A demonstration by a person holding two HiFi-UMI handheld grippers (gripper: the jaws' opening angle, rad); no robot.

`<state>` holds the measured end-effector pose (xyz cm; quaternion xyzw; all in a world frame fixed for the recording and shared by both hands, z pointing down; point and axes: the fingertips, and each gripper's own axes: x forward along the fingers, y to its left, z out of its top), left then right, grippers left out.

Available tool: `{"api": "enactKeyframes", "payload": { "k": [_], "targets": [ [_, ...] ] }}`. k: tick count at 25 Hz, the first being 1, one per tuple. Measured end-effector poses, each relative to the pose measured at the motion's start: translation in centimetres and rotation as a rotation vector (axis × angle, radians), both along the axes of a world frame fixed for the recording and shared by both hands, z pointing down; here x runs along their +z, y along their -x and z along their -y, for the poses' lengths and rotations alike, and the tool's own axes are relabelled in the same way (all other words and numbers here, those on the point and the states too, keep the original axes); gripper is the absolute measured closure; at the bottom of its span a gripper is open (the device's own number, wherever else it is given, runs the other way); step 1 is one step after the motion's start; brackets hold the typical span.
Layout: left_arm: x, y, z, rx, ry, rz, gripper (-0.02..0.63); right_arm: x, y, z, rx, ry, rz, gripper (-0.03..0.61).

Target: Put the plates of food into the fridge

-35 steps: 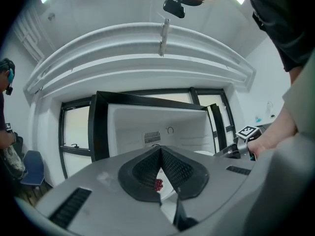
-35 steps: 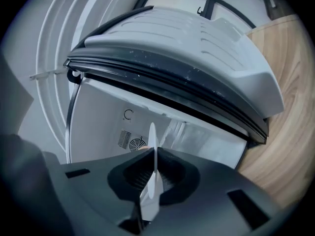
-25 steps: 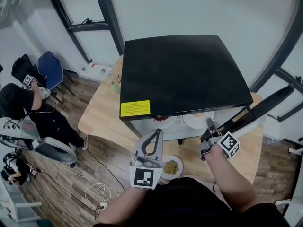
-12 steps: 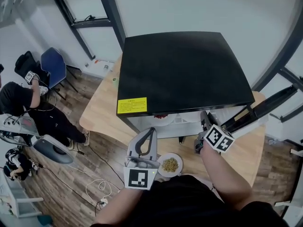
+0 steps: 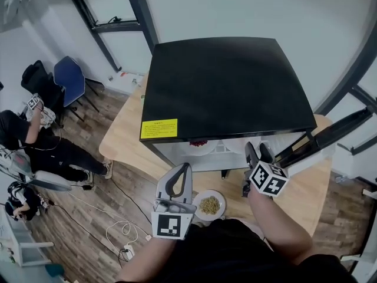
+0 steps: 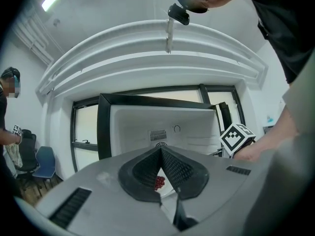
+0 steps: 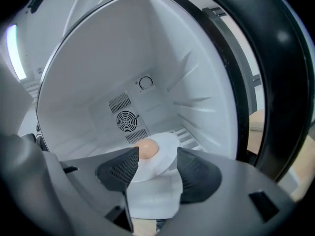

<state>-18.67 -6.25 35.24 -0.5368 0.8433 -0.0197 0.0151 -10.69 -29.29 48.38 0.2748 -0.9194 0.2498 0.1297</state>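
Observation:
The black fridge point(image 5: 224, 87) stands open on the wooden table point(image 5: 126, 140). In the right gripper view a white plate with a round tan bun point(image 7: 147, 149) rests on the fridge floor. My right gripper point(image 7: 157, 155) point(image 5: 256, 151) is open at the fridge mouth. Its jaws have just been opening, and the plate's near rim lies between the pads without being pressed. A plate of red berries point(image 6: 159, 182) point(image 5: 198, 142) sits inside on the left. My left gripper point(image 6: 161, 149) point(image 5: 184, 167) is shut on nothing and points level at the fridge. A plate of yellow grains point(image 5: 210, 205) lies on the table between the grippers.
The fridge door point(image 5: 330, 131) swings out to the right, close beside my right gripper. A seated person point(image 5: 53, 152) and a blue chair point(image 5: 68, 78) are at the left. Cables point(image 5: 118, 234) trail over the wooden floor there.
The right gripper has rolled and its jaws have spread apart, letting go of the plate with the bun. The left gripper has kept its place.

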Motion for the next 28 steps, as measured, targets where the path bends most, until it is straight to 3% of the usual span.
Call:
{"api": "enactKeyframes", "payload": {
  "k": [5,11,19,28],
  "targets": [
    [0.9,-0.2,-0.5,0.012,0.024,0.007,0.611,-1.4,-0.6,-0.5,-0.019,-0.022,0.106,0.336],
    [0.5,0.1,-3.0,0.035,-0.024,0.008,0.609,-3.1,-2.7,-2.6,-0.025,-0.01,0.232,0.337],
    [1.7,0.6,-6.8,0.106,0.019,0.016,0.609,-1.7,-7.0,-7.9,0.041,0.099,0.359,0.337],
    [4.9,1.4,-10.7,0.167,0.047,0.032,0.61,5.2,-12.3,-15.6,0.14,0.303,0.372,0.364]
  ]
}}
